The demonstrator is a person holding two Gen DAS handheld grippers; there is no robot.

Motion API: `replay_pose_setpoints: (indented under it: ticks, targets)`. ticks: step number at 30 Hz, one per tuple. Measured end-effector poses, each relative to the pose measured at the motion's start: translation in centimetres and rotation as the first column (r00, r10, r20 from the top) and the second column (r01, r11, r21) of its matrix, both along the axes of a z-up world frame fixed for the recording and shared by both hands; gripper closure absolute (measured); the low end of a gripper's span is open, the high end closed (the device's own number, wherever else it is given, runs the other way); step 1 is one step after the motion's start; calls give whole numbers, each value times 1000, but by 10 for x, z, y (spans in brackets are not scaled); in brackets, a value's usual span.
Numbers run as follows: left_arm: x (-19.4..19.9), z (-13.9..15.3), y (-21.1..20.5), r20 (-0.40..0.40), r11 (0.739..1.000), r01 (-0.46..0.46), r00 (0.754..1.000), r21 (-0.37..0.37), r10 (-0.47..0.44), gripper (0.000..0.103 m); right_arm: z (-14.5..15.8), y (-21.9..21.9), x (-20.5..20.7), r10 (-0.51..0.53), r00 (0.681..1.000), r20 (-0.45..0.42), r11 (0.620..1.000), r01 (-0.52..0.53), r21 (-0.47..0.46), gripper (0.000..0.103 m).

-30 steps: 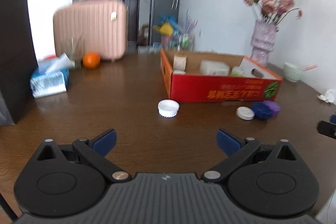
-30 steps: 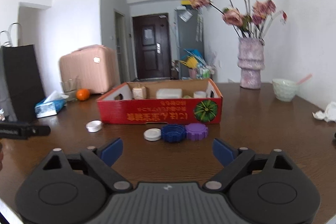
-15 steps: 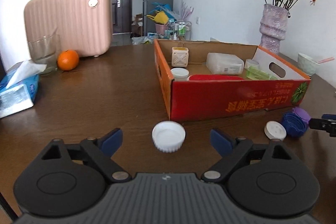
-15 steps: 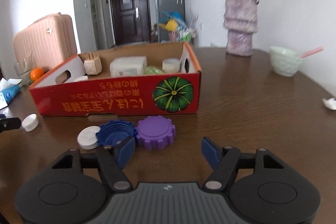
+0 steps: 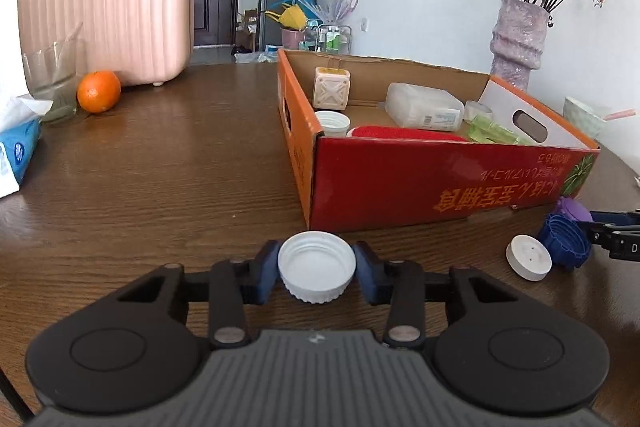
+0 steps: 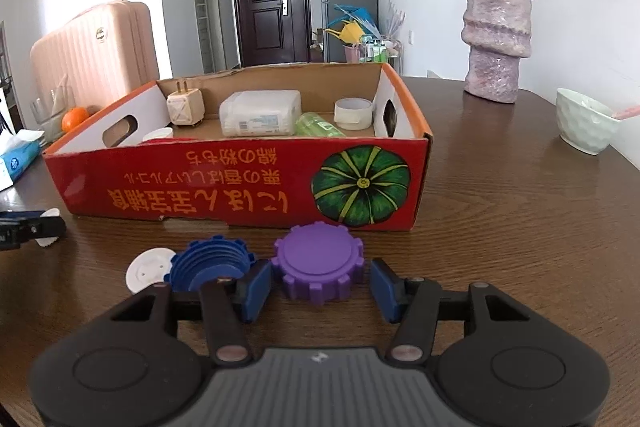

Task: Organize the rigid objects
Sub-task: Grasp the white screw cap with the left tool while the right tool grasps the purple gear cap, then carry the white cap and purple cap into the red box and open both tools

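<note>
My left gripper (image 5: 317,274) is shut on a white screw cap (image 5: 317,269) that rests open side up on the brown table, just in front of the red cardboard box (image 5: 440,183). My right gripper (image 6: 319,289) is open, its blue pads (image 6: 256,289) on either side of a purple toothed cap (image 6: 319,269), with a small gap at the right pad. A blue toothed cap (image 6: 210,267) and a flat white disc (image 6: 146,269) lie left of it. The box (image 6: 248,187) holds a plug adapter, a white container, a tape roll and other items.
A purple vase (image 6: 496,39) and a pale bowl (image 6: 584,125) stand on the table at the right. A pink suitcase (image 5: 108,11), a glass (image 5: 50,75), an orange (image 5: 99,91) and a tissue pack (image 5: 16,155) are at the left.
Both grippers moved forward and lower. The left closed its jaws onto the white cap. The right narrowed its jaws around the purple cap.
</note>
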State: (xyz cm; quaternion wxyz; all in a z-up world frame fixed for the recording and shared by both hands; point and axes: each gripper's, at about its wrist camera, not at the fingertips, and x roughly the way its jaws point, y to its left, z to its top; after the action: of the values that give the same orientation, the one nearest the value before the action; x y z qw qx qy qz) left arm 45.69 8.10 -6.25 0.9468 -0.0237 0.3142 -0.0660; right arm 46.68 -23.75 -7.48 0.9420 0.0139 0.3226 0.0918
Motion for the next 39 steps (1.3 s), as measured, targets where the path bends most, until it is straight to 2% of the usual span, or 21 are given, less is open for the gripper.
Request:
replay_pose_setpoints:
  ticks: [4, 6, 8, 10, 17, 25, 29, 33, 35, 39]
  targets:
    - [-17, 4, 0, 11, 999, -44, 999, -9, 45, 62, 1, -3, -9, -17, 1000, 6, 1000, 17, 16, 53]
    - [-37, 11, -4, 56, 998, -65, 996, -15, 65, 63, 3, -7, -22, -38, 999, 19, 999, 38, 5, 53]
    - [-62, 19, -11, 115, 997, -69, 991, 17, 66, 62, 6, -14, -40, -62, 998, 31, 998, 61, 22, 53]
    - [-85, 24, -18, 138, 998, -57, 989, 35, 52, 63, 9, -20, -65, -64, 997, 42, 997, 63, 43, 53]
    - [-147, 34, -30, 132, 1000, -17, 991, -8, 18, 63, 18, -31, -139, -64, 996, 61, 994, 58, 88, 53]
    - [-177, 58, -40, 204, 1000, 26, 979, 0, -26, 62, 42, -28, -174, -30, 990, 141, 995, 17, 94, 53]
    - [-167, 67, -44, 218, 999, 33, 975, 2, -33, 62, 51, -25, -172, -22, 987, 161, 994, 5, 105, 53]
    - [-137, 89, -50, 273, 998, 63, 959, 26, -68, 62, 63, -20, -147, 7, 983, 186, 994, -27, 106, 53]
    - [-109, 101, -52, 293, 997, 74, 953, 32, -81, 62, 73, -14, -127, 24, 976, 216, 994, -46, 99, 53]
    - [-28, 113, -54, 269, 996, 85, 959, 13, -85, 62, 93, -2, -64, 74, 966, 246, 993, -95, 75, 53]
